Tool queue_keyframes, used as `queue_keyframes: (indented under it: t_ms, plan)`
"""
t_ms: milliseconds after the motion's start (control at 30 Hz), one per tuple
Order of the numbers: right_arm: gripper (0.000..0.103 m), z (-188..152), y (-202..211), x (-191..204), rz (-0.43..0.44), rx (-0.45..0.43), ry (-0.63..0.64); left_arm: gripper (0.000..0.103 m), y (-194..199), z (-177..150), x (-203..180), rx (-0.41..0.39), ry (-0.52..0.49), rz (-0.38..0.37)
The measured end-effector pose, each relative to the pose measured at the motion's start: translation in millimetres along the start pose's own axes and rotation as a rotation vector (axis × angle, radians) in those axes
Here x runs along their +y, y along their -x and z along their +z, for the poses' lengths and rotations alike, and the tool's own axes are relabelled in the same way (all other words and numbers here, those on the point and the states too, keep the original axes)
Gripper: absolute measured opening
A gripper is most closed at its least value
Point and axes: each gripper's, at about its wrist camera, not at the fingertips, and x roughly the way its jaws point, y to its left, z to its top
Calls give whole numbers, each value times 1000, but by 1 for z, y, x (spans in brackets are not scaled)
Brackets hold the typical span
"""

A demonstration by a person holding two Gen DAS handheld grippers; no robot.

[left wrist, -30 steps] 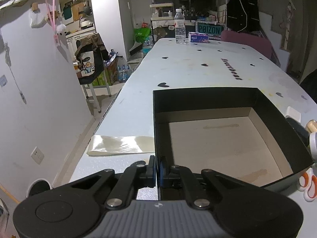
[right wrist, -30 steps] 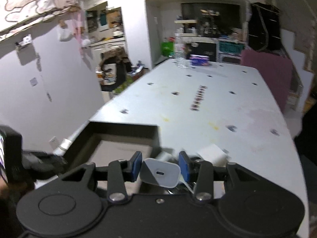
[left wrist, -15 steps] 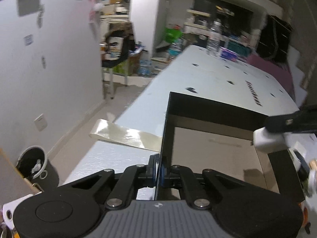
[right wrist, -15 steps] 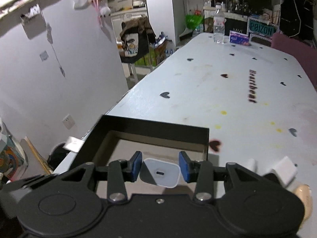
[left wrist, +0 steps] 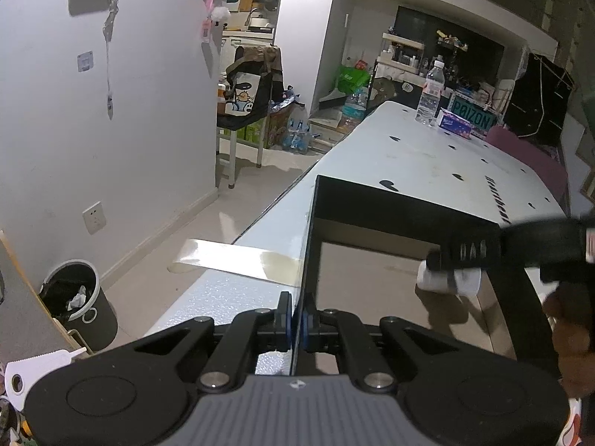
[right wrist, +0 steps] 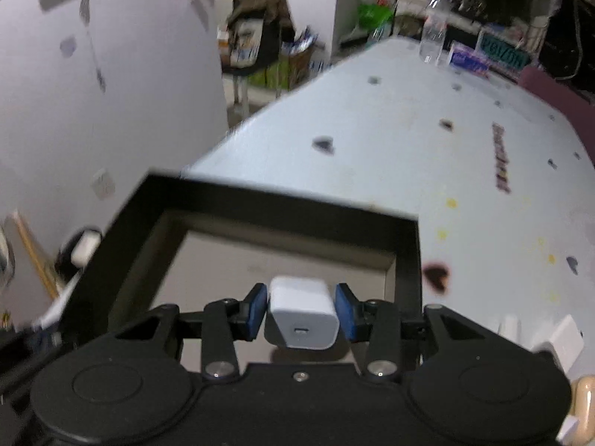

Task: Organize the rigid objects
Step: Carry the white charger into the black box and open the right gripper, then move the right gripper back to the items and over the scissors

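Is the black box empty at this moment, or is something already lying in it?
Empty. The black box shows only bare cardboard floor; the white charger hangs over it, clamped in the right gripper, not lying inside.

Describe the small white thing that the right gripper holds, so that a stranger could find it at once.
Start at the long white table and find the black open box at its near end. Above the box floor, the right gripper pinches a white charger cube between its blue fingers. Unlike the white blocks lying on the table, it shows a small port.
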Motion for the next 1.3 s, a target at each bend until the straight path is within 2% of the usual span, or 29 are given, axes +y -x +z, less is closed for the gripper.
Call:
queue_keyframes:
  t_ms: [100, 233, 333, 433, 533, 600, 667, 733, 967, 1167, 1300]
  plan:
    - [41, -5, -3, 4, -17, 69, 51, 5, 0, 0, 0, 1, -7, -3]
    - [41, -2, -6, 1, -80, 63, 59, 6, 2, -1, -2, 8, -29, -17]
    - [41, 2, -9, -6, -151, 14, 57, 7, 2, -1, -2, 14, -36, -34]
    - [41, 7, -9, -8, -162, 3, 43, 8, 2, -1, -6, 16, -56, -46]
    - [38, 12, -5, -9, -197, -58, 59, 8, 1, -1, -5, 17, -54, -45]
    - [39, 15, 1, -16, -178, -48, 21, 7, 1, -1, -5, 16, -52, -46]
    - [40, 16, 14, -26, -81, -32, -51, 8, 1, -1, -4, 17, -48, -50]
    - [43, 15, 33, -31, -14, -49, -73, 8, 1, -1, -3, 17, -46, -52]
    - [57, -7, 98, -43, 42, -130, -50, 7, 1, -1, -3, 17, -48, -50]
    - [79, -40, 137, -77, 20, -199, -66, 7, 0, -1, -4, 17, -65, -35]
    - [86, -67, 147, -102, -39, -221, -104, 6, 0, -2, -6, 16, -74, -26]
